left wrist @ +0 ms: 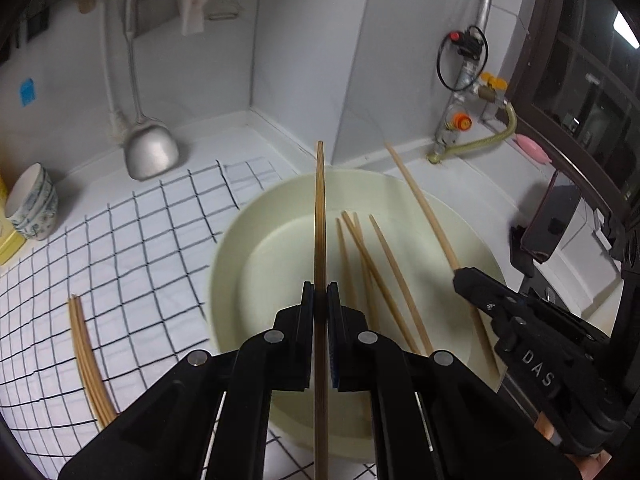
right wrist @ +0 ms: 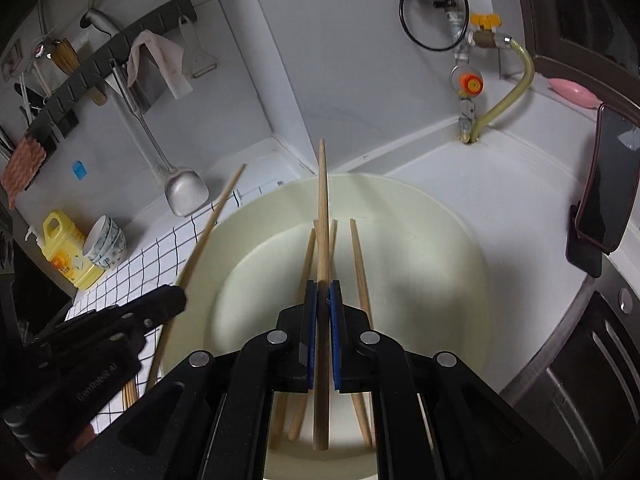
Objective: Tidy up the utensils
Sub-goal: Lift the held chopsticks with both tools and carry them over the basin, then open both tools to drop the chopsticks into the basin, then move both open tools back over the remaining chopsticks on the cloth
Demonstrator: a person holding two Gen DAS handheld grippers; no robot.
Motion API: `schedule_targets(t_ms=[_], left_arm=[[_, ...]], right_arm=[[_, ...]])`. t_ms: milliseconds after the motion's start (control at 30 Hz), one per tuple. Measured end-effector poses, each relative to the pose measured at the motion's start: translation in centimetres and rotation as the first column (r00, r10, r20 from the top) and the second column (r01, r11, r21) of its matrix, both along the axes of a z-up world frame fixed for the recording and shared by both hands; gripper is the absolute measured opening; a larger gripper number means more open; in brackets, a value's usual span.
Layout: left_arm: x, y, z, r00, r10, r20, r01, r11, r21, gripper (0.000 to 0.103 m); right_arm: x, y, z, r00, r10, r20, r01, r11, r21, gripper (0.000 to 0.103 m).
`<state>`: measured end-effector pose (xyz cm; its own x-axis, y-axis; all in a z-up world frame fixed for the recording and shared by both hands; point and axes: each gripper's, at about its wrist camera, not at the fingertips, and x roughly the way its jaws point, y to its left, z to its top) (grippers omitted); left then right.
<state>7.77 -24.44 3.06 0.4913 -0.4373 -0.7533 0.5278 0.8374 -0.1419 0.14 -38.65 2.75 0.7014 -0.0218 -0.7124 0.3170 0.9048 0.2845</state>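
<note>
Bamboo chopsticks are the objects of interest. Your left gripper (left wrist: 320, 296) is clamped on one dark chopstick (left wrist: 320, 216), which runs straight toward 12 o'clock in the left wrist view, above the cream basin (left wrist: 240, 240). Your right gripper (right wrist: 323, 294) is likewise closed on a paler chopstick (right wrist: 322, 208), also pointing to 12 o'clock over the same basin (right wrist: 440, 216).

Loose chopsticks (left wrist: 380, 276) lie on the basin floor — at about 1 o'clock from the left pads, and directly beneath the held stick in the right wrist view (right wrist: 358, 264).

A second bundle of chopsticks (left wrist: 86, 356) rests on the checked cloth (left wrist: 120, 248) at 8 o'clock in the left view, outside the basin.

Legible writing: raised letters "DAS" on the right gripper's housing as seen from the left camera (left wrist: 538, 368); the embossed text on the left gripper's body in the right view (right wrist: 96, 390) is too dim to read with certainty.

Background items — a metal ladle (right wrist: 186, 192) hanging at 10 o'clock, stacked bowls (right wrist: 106, 242) beside a yellow bottle (right wrist: 66, 248) at 9 o'clock, and a phone (right wrist: 610, 176) on a stand at 3 o'clock.
</note>
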Motion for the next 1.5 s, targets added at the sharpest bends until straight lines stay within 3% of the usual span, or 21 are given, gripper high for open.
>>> schedule_targets(t_ms=[167, 400, 433, 500, 567, 600, 633, 667, 700, 733, 967, 1100, 1300, 1500], left_arm=[[-0.1, -1.5, -1.2, 1.0, -0.018, -0.024, 0.019, 0.999, 0.03, 0.007], [0.4, -1.8, -2.1, 0.996, -0.02, -0.086, 0.023, 0.999, 0.034, 0.007], [0.5, -1.7, -2.1, 0.996, -0.015, -0.09, 0.018, 0.999, 0.036, 0.007], [0.6, -1.3, -2.1, 0.996, -0.005, -0.091, 0.009, 0.999, 0.042, 0.008], [0.8, -0.7, -1.9, 0.997, 0.013, -0.079, -0.01, 0.999, 0.041, 0.013], [0.8, -0.4, -1.7, 0.997, 0.02, -0.075, -0.017, 0.999, 0.036, 0.022], [0.9, -0.1, -1.5, 0.997, 0.025, -0.07, -0.023, 0.999, 0.03, 0.04], [0.9, 0.2, -1.3, 0.998, 0.034, -0.058, -0.032, 0.999, 0.025, 0.048], [0.8, 0.6, -1.0, 0.998, 0.043, -0.041, -0.042, 0.999, 0.021, 0.065], [0.6, 0.8, -0.7, 0.999, 0.051, -0.015, -0.051, 0.999, 0.018, 0.07], [0.2, 2.7, 0.2, 0.997, 0.071, 0.02, -0.071, 0.997, 0.014, 0.07], [0.0, 4.8, 0.5, 0.994, 0.101, 0.037, -0.1, 0.995, -0.006, 0.082], [-0.9, 9.2, 1.3, 0.982, 0.161, 0.097, -0.161, 0.987, -0.01, 0.089], [-1.3, 14.2, 1.6, 0.966, 0.23, 0.118, -0.229, 0.973, -0.02, 0.089]], right_arm=[[0.9, 0.3, -1.3, 0.998, 0.008, -0.061, -0.008, 1.0, 0.003, 0.006], [1.0, 0.2, -1.7, 0.997, -0.01, -0.083, 0.01, 1.0, 0.01, 0.006], [0.8, 0.2, -1.4, 0.997, -0.023, -0.076, 0.024, 1.0, 0.006, 0.008], [0.6, 0.0, -1.1, 0.997, -0.035, -0.068, 0.035, 0.999, -0.001, 0.022], [0.3, 0.0, -0.6, 0.997, -0.054, -0.049, 0.053, 0.998, -0.017, 0.034], [0.2, 0.0, -0.5, 0.997, -0.057, -0.045, 0.056, 0.998, -0.023, 0.035], [0.2, -0.1, -0.4, 0.998, -0.056, -0.043, 0.055, 0.998, -0.021, 0.035], [0.2, -0.1, -0.4, 0.998, -0.054, -0.04, 0.054, 0.998, -0.017, 0.035], [0.2, 0.0, -0.4, 0.998, -0.052, -0.039, 0.051, 0.999, -0.017, 0.035], [0.2, 0.0, -0.3, 0.998, -0.052, -0.038, 0.051, 0.999, -0.018, 0.035], [0.5, 0.7, -0.3, 0.999, -0.025, -0.032, 0.025, 1.0, -0.008, 0.038], [0.8, 1.7, 0.0, 1.0, 0.003, -0.023, -0.004, 1.0, -0.019, 0.046], [1.4, 3.7, 0.2, 0.998, 0.066, 0.004, -0.066, 0.998, -0.009, 0.054], [1.8, 7.2, 0.8, 0.988, 0.148, 0.046, -0.147, 0.989, -0.023, 0.064]])
